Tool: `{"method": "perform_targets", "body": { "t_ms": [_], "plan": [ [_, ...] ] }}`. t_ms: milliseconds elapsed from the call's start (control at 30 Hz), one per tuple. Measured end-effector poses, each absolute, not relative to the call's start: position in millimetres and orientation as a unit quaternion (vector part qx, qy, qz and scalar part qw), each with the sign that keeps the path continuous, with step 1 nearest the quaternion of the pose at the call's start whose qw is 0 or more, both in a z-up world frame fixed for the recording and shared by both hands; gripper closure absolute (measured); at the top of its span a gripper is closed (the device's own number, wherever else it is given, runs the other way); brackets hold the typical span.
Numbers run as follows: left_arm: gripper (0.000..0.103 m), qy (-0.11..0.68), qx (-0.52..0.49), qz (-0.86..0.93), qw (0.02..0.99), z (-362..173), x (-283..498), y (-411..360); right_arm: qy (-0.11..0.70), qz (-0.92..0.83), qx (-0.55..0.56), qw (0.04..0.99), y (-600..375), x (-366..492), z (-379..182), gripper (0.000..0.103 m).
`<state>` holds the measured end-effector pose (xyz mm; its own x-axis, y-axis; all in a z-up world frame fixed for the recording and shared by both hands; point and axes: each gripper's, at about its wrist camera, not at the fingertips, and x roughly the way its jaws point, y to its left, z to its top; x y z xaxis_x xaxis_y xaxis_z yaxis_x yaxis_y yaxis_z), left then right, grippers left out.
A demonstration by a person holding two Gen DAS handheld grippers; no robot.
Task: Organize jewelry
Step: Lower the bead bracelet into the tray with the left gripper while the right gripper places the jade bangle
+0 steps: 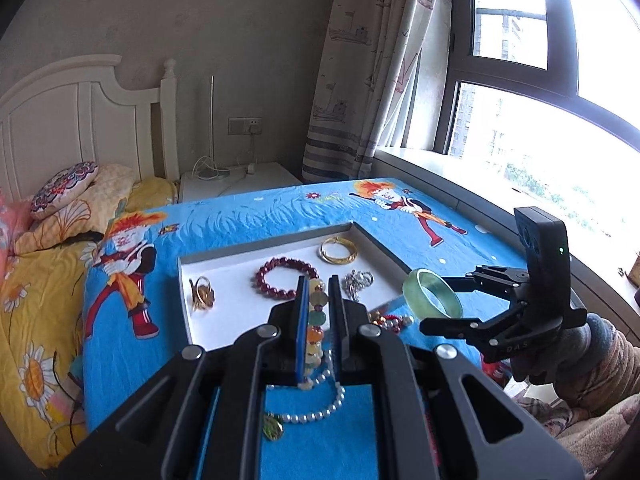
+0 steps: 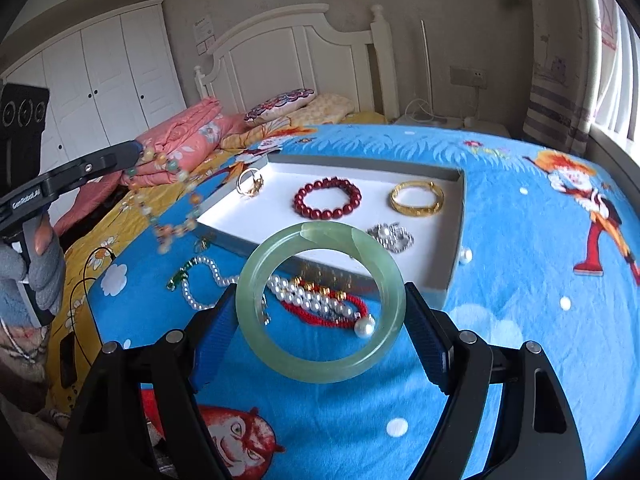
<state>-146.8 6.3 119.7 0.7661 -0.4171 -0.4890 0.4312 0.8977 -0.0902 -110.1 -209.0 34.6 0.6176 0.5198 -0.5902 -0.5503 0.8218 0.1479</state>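
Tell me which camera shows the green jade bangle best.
The right wrist view: the green jade bangle fills the centre, its whole ring visible between the right gripper jaws, which clamp its sides. The left wrist view shows it small, at an angle, off to the right.

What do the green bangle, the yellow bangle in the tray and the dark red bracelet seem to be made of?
Green bangle: probably jade or glass; pale, translucent, glossy, and the beads behind show through its rim.
Yellow bangle: looks like polished gold-coloured metal with bright reflections.
Dark red bracelet: round shiny beads, perhaps stone or glass; unclear.
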Motion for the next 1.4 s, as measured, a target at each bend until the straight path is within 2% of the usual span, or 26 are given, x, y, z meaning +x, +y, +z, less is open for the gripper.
{"method": "perform_targets", "body": {
  "t_ms": [300, 633, 1033, 1067, 1100, 1133, 1167, 1200, 1267, 1333, 1400],
  "plan": [
    [0.094, 0.293, 0.039, -0.202, 0.934, 110.3, -80.9, -3.1, 0.342, 0.297, -0.063, 0.889, -170.6, -60.7, 37.7, 0.026],
    [0.094, 0.350, 0.067, -0.161, 0.920, 83.0, -3.9, -0.9, 0.388, 0.292, -0.087, 0.870, -124.0, -18.7, 15.0, 0.026],
    [0.092, 0.381, 0.089, -0.100, 0.915, 55.3, 35.3, 1.9, 0.426, 0.295, -0.064, 0.853, -117.1, -6.7, 2.8, 0.026],
    [0.083, 0.384, 0.086, -0.096, 0.914, 53.6, 35.8, 3.1, 0.429, 0.298, -0.060, 0.851, -117.2, -5.4, 1.8, 0.026],
    [0.065, 0.385, 0.081, -0.092, 0.915, 52.2, 36.1, 4.7, 0.429, 0.301, -0.056, 0.850, -117.3, -4.4, 1.7, 0.025],
    [0.055, 0.379, 0.078, -0.083, 0.918, 52.5, 33.6, 6.6, 0.423, 0.309, -0.048, 0.850, -117.7, -4.2, 3.5, 0.025],
    [0.037, 0.371, 0.078, -0.076, 0.922, 54.1, 30.6, 7.9, 0.419, 0.313, -0.044, 0.851, -118.1, -3.9, 5.5, 0.024],
    [0.032, 0.359, 0.077, -0.069, 0.928, 56.8, 25.4, 9.4, 0.416, 0.311, -0.040, 0.853, -118.8, -3.9, 8.1, 0.023],
    [0.031, 0.350, 0.075, -0.067, 0.931, 62.7, 18.0, 10.5, 0.409, 0.310, -0.034, 0.857, -123.3, -3.9, 13.2, 0.023],
    [0.024, 0.335, 0.073, -0.056, 0.938, 70.0, 6.7, 12.8, 0.394, 0.310, -0.015, 0.865, -134.7, -9.5, 22.5, 0.023],
    [0.014, 0.313, 0.070, -0.042, 0.946, 77.0, -7.6, 15.8, 0.379, 0.314, 0.007, 0.871, -147.5, -14.8, 31.4, 0.023]
  ]
}}
